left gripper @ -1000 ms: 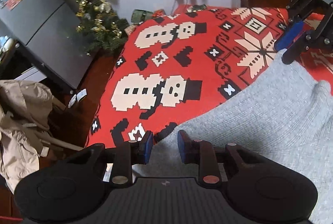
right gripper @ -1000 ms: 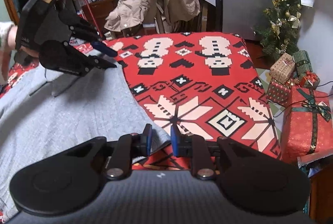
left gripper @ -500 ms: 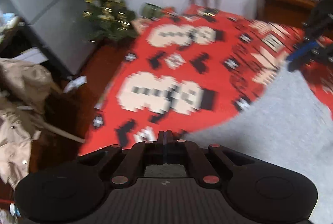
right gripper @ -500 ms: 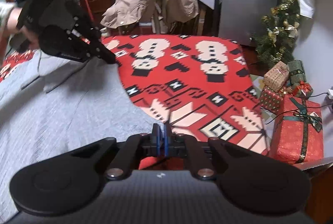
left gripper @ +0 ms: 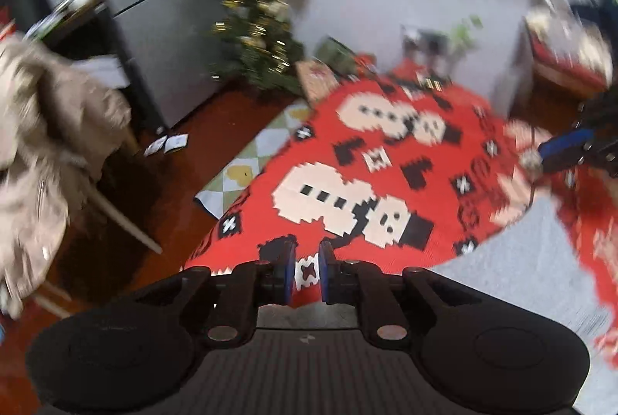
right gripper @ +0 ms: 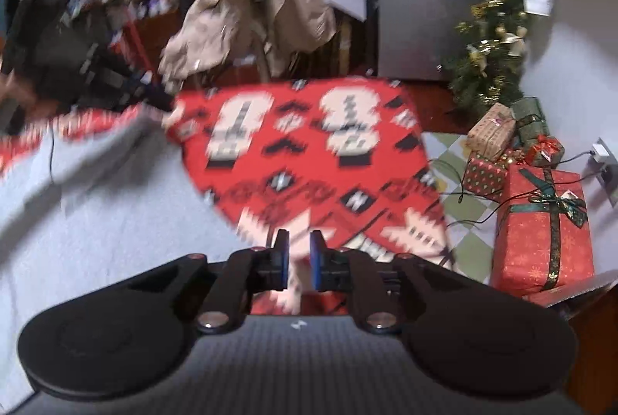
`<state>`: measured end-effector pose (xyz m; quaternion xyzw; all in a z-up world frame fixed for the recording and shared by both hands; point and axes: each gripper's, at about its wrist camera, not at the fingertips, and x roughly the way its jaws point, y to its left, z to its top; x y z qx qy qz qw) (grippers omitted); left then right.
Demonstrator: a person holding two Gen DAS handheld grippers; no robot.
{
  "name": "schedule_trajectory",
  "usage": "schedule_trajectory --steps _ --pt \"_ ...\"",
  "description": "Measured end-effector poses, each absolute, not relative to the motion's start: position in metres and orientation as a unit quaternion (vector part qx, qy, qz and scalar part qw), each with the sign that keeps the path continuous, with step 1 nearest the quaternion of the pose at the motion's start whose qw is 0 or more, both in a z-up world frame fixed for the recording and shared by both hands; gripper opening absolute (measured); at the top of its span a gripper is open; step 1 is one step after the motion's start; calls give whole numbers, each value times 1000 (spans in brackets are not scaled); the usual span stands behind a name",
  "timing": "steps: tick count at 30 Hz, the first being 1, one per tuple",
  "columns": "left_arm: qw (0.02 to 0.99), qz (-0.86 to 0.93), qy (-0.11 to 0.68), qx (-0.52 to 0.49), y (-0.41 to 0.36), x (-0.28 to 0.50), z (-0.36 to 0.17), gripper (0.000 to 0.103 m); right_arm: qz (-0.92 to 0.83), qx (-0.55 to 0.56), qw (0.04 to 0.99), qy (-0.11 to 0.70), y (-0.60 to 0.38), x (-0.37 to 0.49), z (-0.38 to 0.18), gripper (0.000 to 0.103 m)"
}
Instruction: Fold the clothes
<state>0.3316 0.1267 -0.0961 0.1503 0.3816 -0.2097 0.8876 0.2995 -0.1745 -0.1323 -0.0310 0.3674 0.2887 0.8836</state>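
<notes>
A grey knit garment (left gripper: 521,260) (right gripper: 96,202) lies on a red snowman-pattern blanket (left gripper: 386,164) (right gripper: 309,164). In the blurred left wrist view my left gripper (left gripper: 307,249) hangs over the blanket beside the garment's edge. Its jaws are opening, with a narrow gap that shows only blanket. My right gripper (right gripper: 294,241) is just off the garment's other edge. Its jaws are also opening, with nothing clearly between them. Each gripper shows blurred in the other's view: the right (left gripper: 556,152) and the left (right gripper: 154,98).
A decorated Christmas tree (left gripper: 262,29) (right gripper: 490,60) stands by the wall beside a grey fridge (left gripper: 154,9). Wrapped gift boxes (right gripper: 540,229) and cables lie past the blanket's right edge. A beige jacket (left gripper: 46,129) (right gripper: 255,2) hangs over a chair. A checked mat (left gripper: 247,175) covers the floor.
Both grippers closed half a second ago and have since parted slightly. Both have risen off the garment's edge, and the left has rolled, so more floor and wall show.
</notes>
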Motion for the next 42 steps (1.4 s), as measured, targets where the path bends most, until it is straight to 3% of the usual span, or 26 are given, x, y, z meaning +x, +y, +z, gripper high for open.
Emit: schedule_trajectory --steps 8,15,24,25,27,33,37,39,42 --pt "902 -150 404 28 174 294 -96 22 386 -27 849 361 -86 338 -116 16" --pt "900 -141 412 6 219 247 -97 28 406 -84 825 385 -7 364 -148 16" --pt "907 -111 405 -22 272 192 -96 32 411 -142 811 391 16 351 -164 16" --pt "908 -105 406 -28 277 187 -97 32 409 -152 812 388 19 349 -164 16" --pt "909 -92 406 -37 287 176 -97 32 406 -172 812 382 26 345 -164 4" --pt "913 -55 402 -41 315 143 -90 32 353 -213 837 361 28 350 -162 3" --pt "912 -17 407 -47 342 123 -89 32 360 -173 836 376 17 363 -161 6" --pt "912 4 408 -52 356 112 -89 32 357 -130 839 389 6 371 -159 18" --pt "910 31 409 -54 375 96 -86 32 345 -56 847 401 -17 380 -152 20"
